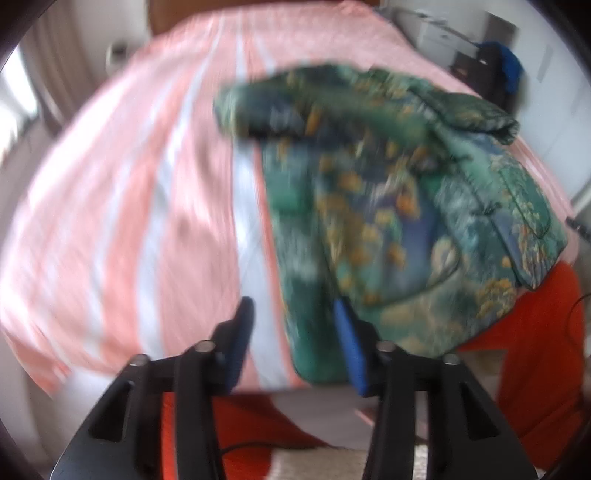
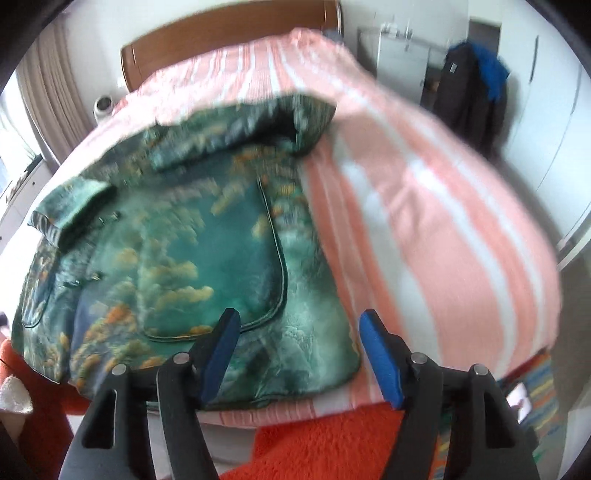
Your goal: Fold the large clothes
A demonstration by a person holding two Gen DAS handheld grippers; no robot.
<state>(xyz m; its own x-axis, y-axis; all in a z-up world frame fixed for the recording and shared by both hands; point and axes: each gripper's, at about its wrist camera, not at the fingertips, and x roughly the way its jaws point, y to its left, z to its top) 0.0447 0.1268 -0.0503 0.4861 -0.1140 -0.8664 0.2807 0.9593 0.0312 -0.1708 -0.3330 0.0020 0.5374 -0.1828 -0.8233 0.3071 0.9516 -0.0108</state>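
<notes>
- On the bed, over a pink bedspread [image 2: 436, 206] with white stripes, a green patterned jacket [image 2: 207, 243] lies near the near edge, its printed design showing orange and pale clouds.
- At the far left in the right wrist view, a beige curtain [image 2: 44, 92] hangs by a window, and a brown wooden headboard [image 2: 229, 29] runs across the far end of the bed.
- In the left wrist view, which is blurred, the left gripper [image 1: 291, 325] hangs above the near edge of the bed with its blue-padded jaws apart; nothing is pinched between them, and the jacket's near left corner shows in the gap, just beside the right pad.
- The jacket's sleeve [image 1: 476, 114] is folded across its upper part, lying toward the far right in that view.
- In the right wrist view, the right gripper [image 2: 299, 325] stands with its jaws wide apart over the jacket's near right hem, clamped on nothing.
- An orange-red fluffy rug [image 2: 332, 443] lies below the near edge of the bed.
- At the far right, a dark coat with blue cloth [image 2: 476, 81] hangs near white cupboards.
</notes>
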